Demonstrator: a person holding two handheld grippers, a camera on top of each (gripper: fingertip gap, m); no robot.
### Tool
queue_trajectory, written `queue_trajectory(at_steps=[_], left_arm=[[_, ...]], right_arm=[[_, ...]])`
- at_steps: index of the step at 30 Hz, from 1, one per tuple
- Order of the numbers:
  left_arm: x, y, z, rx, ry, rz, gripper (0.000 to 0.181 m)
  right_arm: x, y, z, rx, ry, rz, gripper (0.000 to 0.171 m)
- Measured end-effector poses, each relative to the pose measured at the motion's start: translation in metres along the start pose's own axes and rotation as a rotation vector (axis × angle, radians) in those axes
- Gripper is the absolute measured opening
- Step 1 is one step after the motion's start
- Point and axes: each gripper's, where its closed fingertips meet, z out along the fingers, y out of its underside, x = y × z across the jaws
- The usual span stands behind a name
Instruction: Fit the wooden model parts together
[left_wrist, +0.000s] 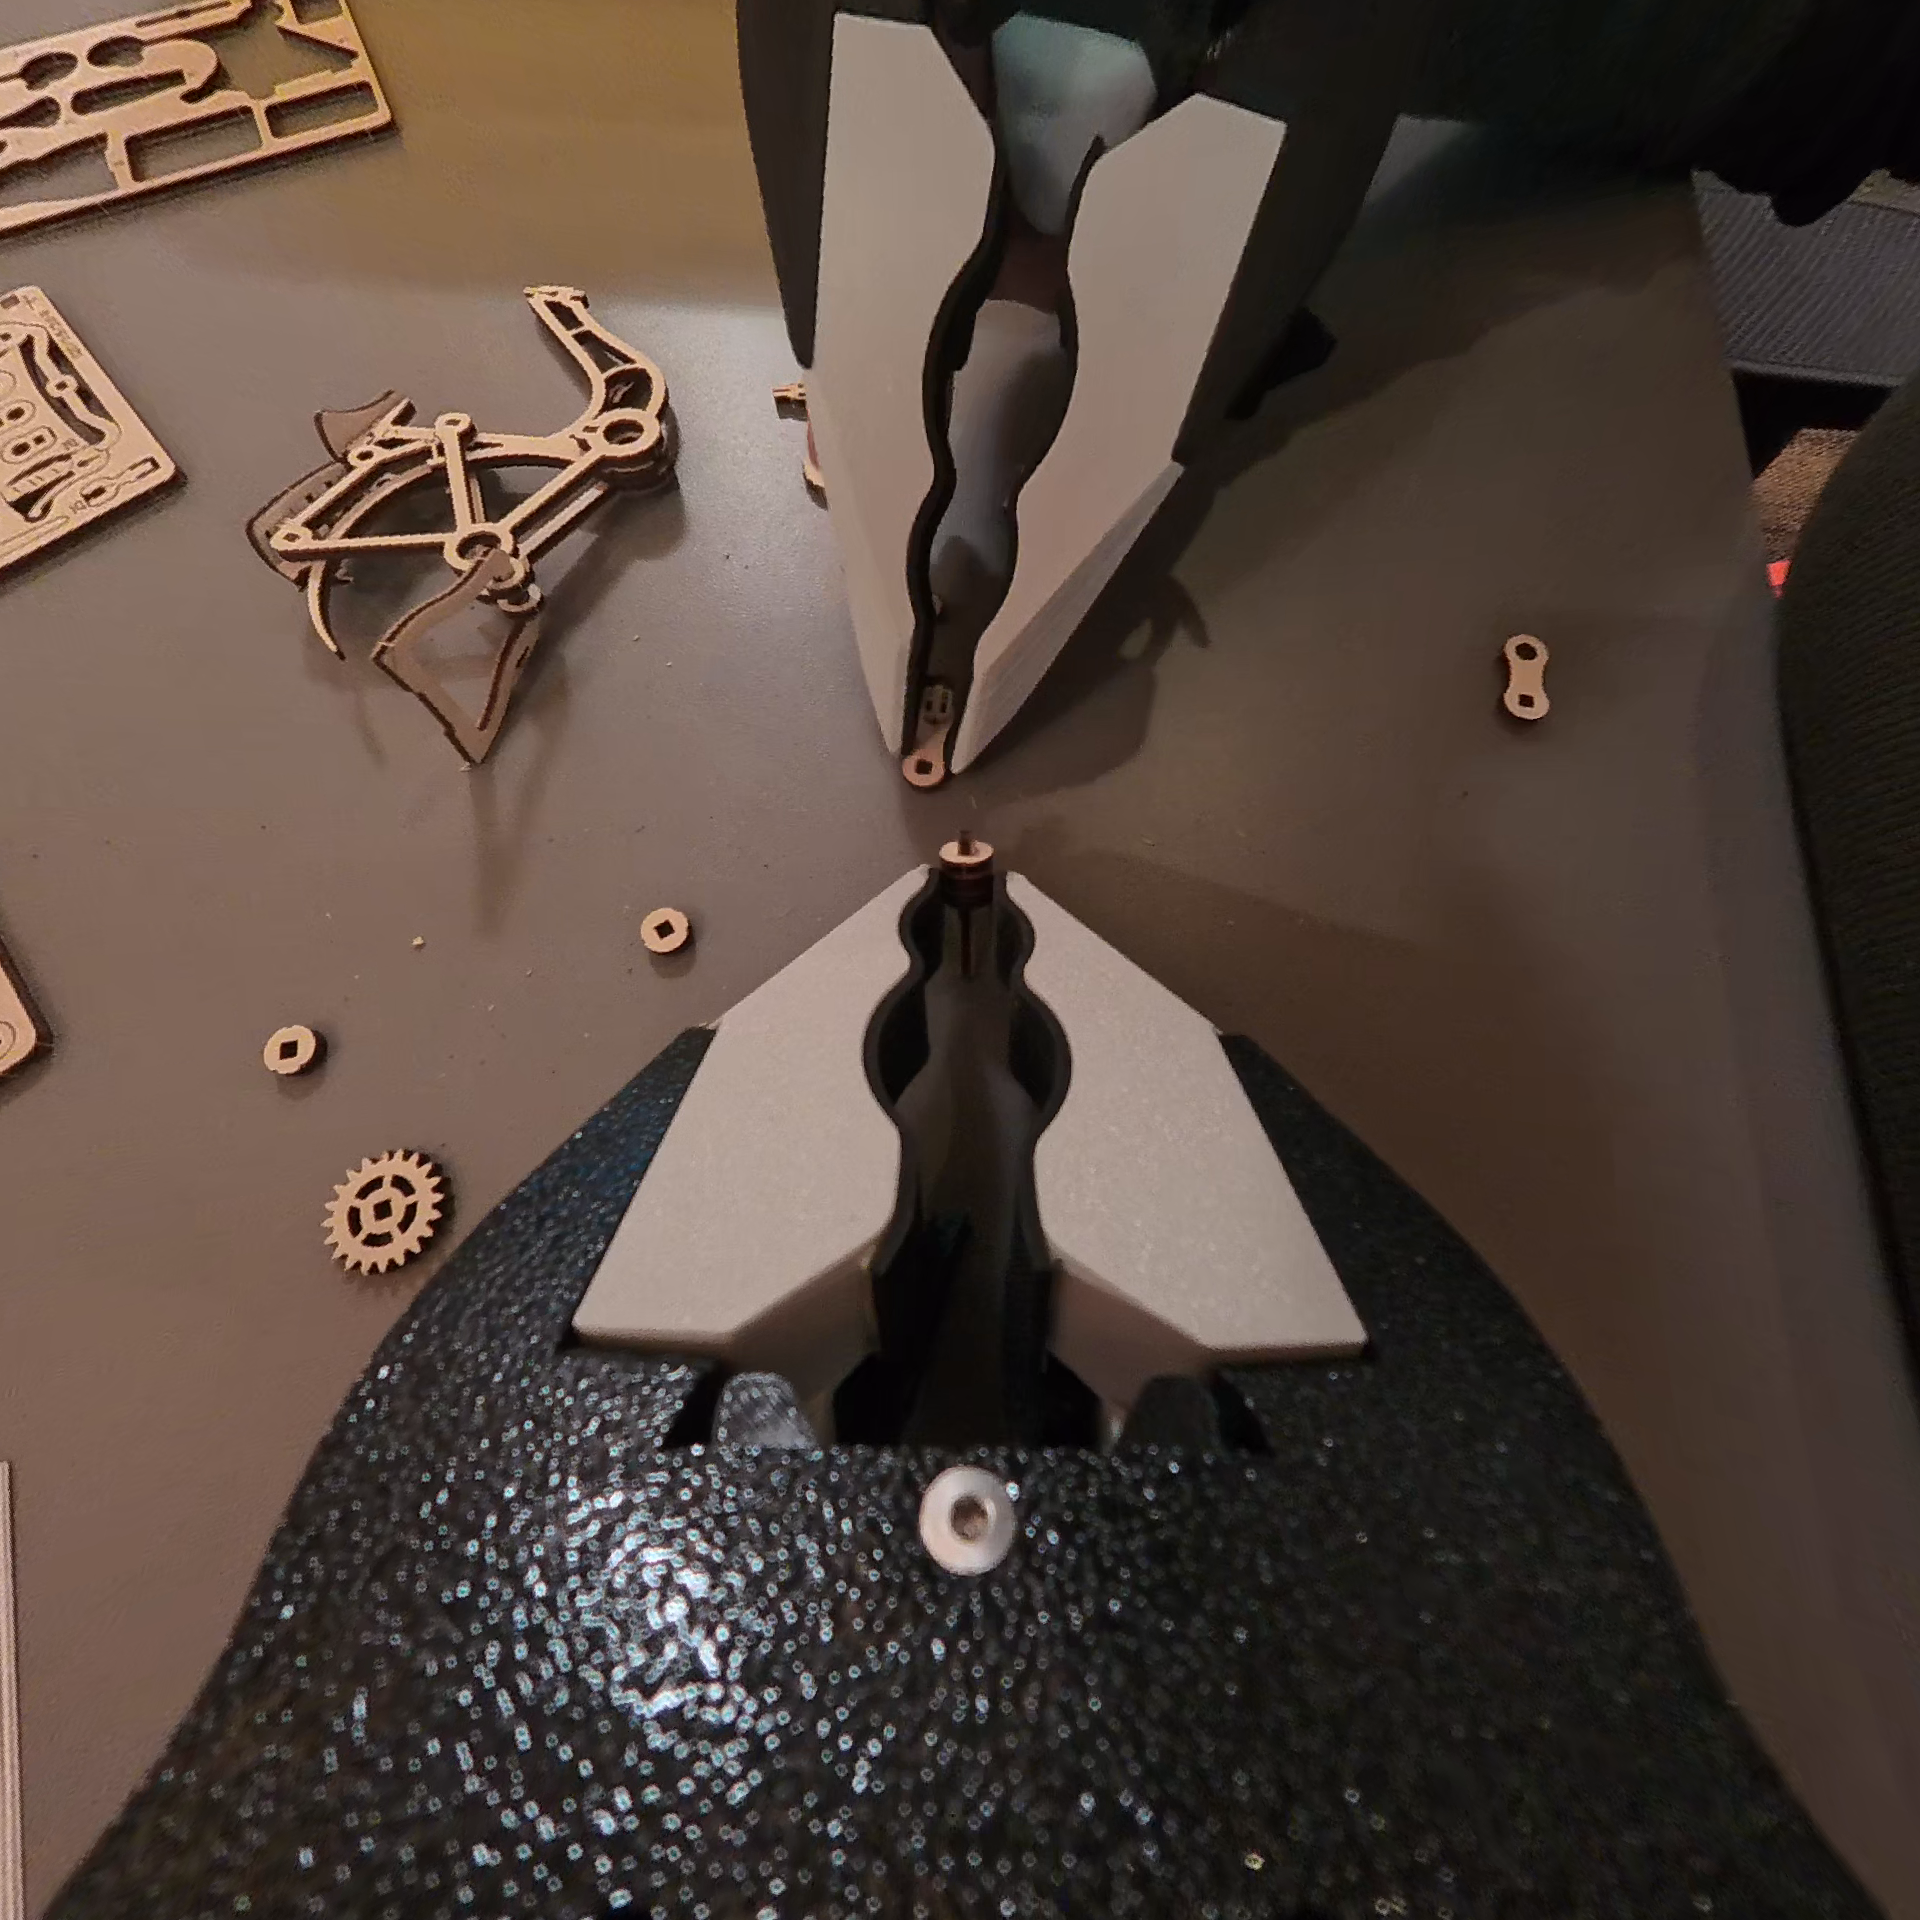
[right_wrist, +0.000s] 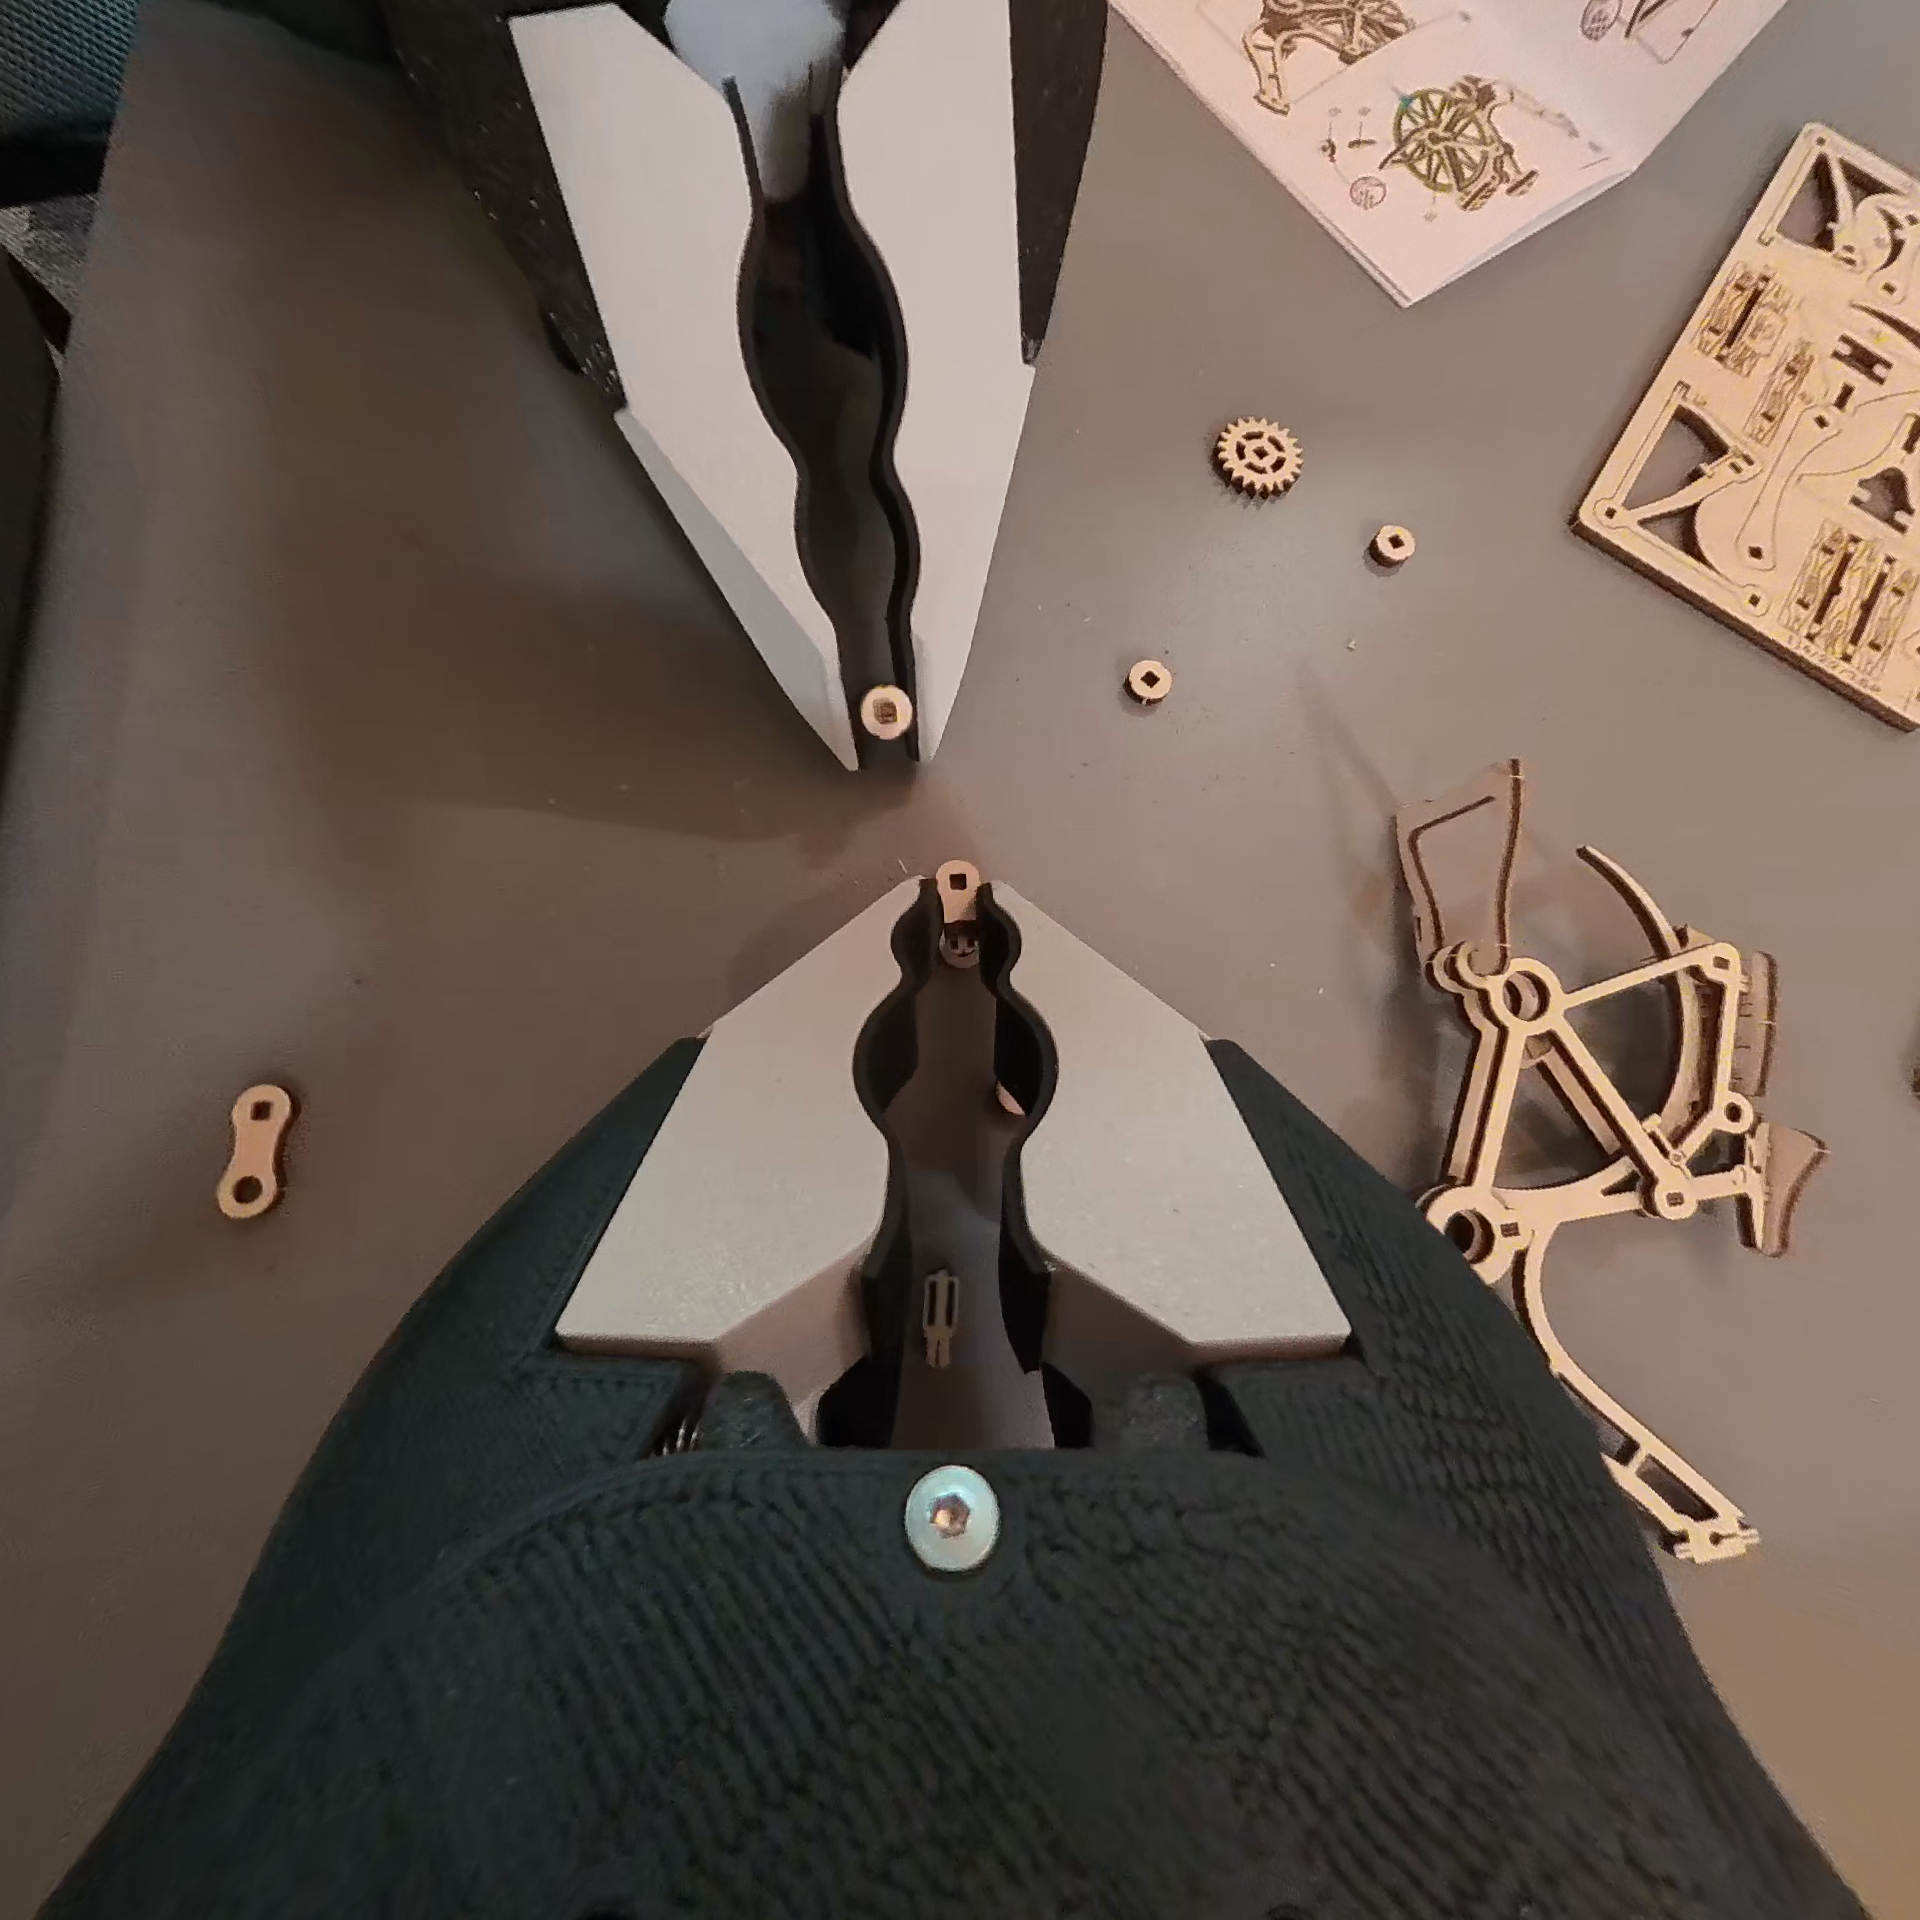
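**Two claws meet tip to tip over a grey surface**

Two claws face each other above a matte grey surface (left_wrist: 312, 852), each pinching a small wooden part. The left claw (left_wrist: 966, 868), pressed nearly together, grips a small pin topped by a round washer (left_wrist: 966, 854), which juts just past its tips. Opposite, the right claw (right_wrist: 958, 883) pinches a flat link piece (right_wrist: 957, 886) whose holed end pokes out between the fingers. The two held parts sit close but apart, a narrow gap of bare surface showing between them.

Scattered around lie loose parts: a gear (left_wrist: 387, 1211), two round washers (left_wrist: 666, 929) and (left_wrist: 294, 1049), and a spare link (left_wrist: 1525, 678) well off to one side. A partly built wooden frame (left_wrist: 457, 520) rests to the left, near punched-out part sheets (left_wrist: 156, 94). An instruction leaflet (right_wrist: 1434, 135) lies at the far edge in the right wrist view. Dark fabric (left_wrist: 1849, 727) borders the surface on one side. Nothing lies between the two tips.
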Motion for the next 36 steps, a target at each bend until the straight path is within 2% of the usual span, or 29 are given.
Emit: queue_trajectory(at_steps=[3,7,10,36], left_arm=[[0.000,0.000,0.000,0.000,-0.001,0.000,0.007],[0.000,0.000,0.000,0.000,-0.002,0.001,0.007],[0.000,0.000,0.000,0.000,-0.001,0.001,0.007],[0.002,0.000,0.001,-0.011,-0.010,0.034,0.007]], right_arm=[[0.002,-0.003,-0.001,0.036,0.006,-0.009,0.005],[-0.011,-0.027,-0.009,0.198,-0.051,-0.069,0.005],[-0.012,-0.036,-0.010,0.249,-0.028,-0.103,0.005],[-0.016,-0.029,0.001,0.195,-0.084,-0.083,0.001]])
